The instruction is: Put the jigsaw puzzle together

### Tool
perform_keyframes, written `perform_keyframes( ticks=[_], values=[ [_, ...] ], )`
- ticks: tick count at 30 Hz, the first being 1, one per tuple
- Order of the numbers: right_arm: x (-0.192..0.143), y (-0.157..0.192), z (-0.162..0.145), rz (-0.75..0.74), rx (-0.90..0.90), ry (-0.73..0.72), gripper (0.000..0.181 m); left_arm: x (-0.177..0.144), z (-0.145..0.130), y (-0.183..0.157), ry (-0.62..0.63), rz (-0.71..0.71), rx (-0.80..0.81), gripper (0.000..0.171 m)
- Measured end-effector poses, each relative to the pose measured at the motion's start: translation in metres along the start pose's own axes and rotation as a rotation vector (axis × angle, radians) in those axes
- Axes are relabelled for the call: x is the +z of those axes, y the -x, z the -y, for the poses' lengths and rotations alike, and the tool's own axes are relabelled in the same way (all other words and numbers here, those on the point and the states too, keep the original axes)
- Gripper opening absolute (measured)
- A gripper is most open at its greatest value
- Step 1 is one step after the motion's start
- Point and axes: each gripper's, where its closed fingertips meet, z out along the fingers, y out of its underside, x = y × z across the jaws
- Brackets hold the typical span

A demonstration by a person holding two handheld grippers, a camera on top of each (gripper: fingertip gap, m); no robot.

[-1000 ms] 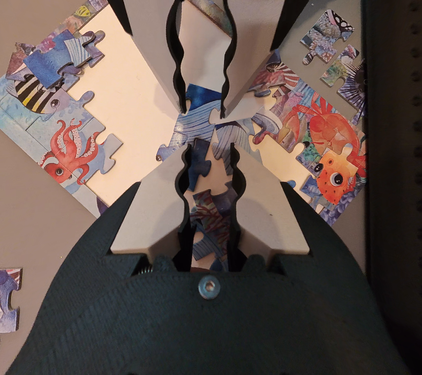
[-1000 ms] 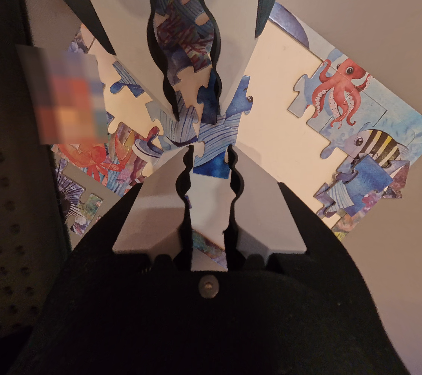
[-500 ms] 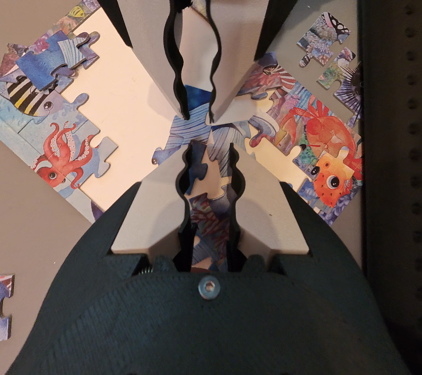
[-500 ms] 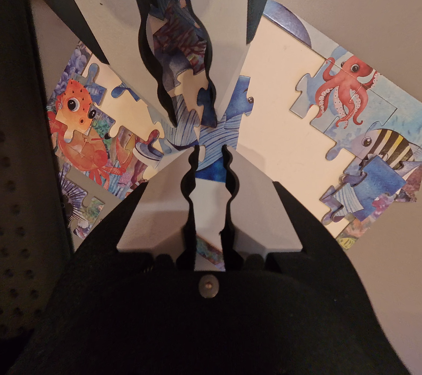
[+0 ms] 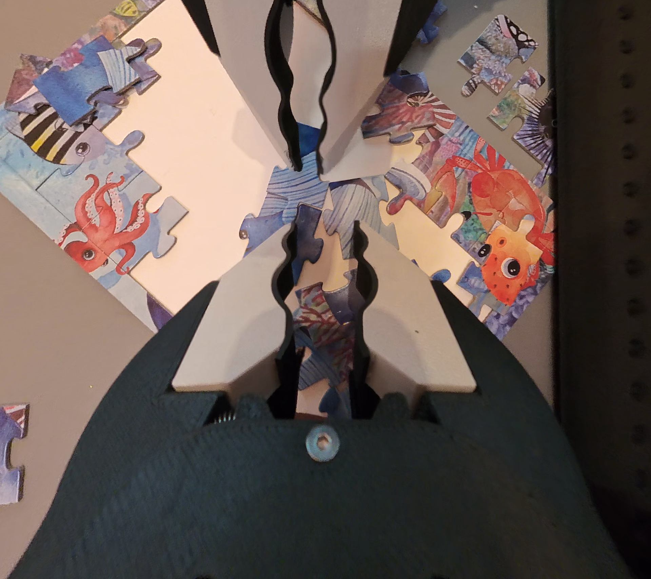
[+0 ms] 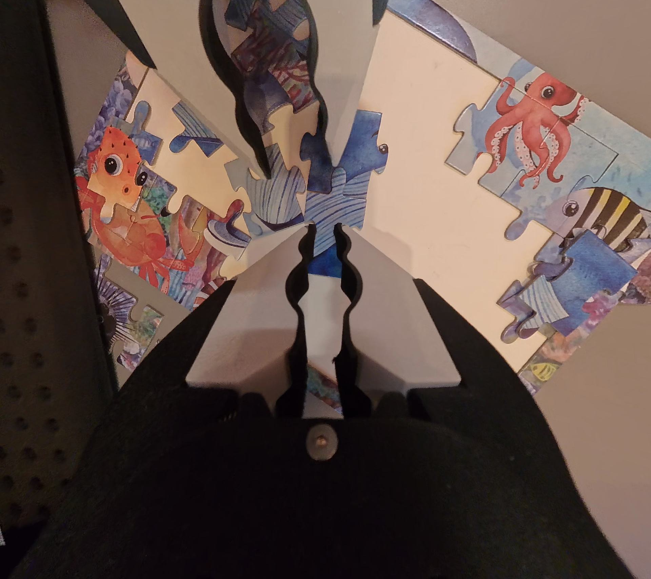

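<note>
The puzzle tray [image 5: 197,125] lies diagonally on the grey table, its cream base also in the right wrist view [image 6: 422,210]. An octopus [image 5: 105,220] and a striped fish [image 5: 53,136] are set along one side, a crab [image 5: 493,188] and an orange fish [image 5: 507,266] along the other. Blue striped whale pieces [image 5: 299,188] lie in the middle [image 6: 334,203]. My left gripper [image 5: 322,227] is open and empty over a dark blue piece [image 5: 308,238]. My right gripper [image 6: 324,227] faces it tip to tip, almost shut, holding nothing, over the whale pieces.
A loose blue piece [image 5: 67,90] lies on top of the striped fish. Loose pieces lie on the table beside the tray [image 5: 493,55] [image 5: 521,104] and at the near left [image 5: 10,449]. A dark perforated wall [image 5: 606,245] borders the table on the crab side.
My right gripper's fingers have drawn together to a thin gap. My left gripper keeps the same opening and place over the middle pieces.
</note>
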Motion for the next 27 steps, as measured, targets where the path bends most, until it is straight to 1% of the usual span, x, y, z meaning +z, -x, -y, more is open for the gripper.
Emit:
perform_keyframes(
  ticks=[2,3,7,12,21,27],
  values=[
    [0.0,-0.001,0.0,-0.009,0.002,-0.001,0.007,0.002,-0.004,-0.004,0.025,-0.013,0.006,0.028],
    [0.0,-0.002,0.0,-0.009,0.003,-0.002,0.007,0.001,-0.005,-0.007,0.026,-0.029,0.006,0.025],
    [0.0,-0.002,0.0,-0.014,-0.001,-0.002,0.005,-0.001,-0.006,-0.011,0.027,-0.057,-0.011,0.025],
    [0.0,-0.001,0.001,-0.01,0.0,-0.002,0.004,0.003,-0.004,-0.012,0.025,-0.059,-0.015,0.024],
    [0.001,-0.002,0.001,-0.013,0.01,0.002,0.004,0.004,-0.003,-0.014,0.02,-0.08,-0.016,0.03],
    [0.001,-0.006,0.002,-0.027,0.018,0.0,0.0,0.004,-0.003,-0.014,0.019,-0.081,-0.016,0.029]
  ],
)
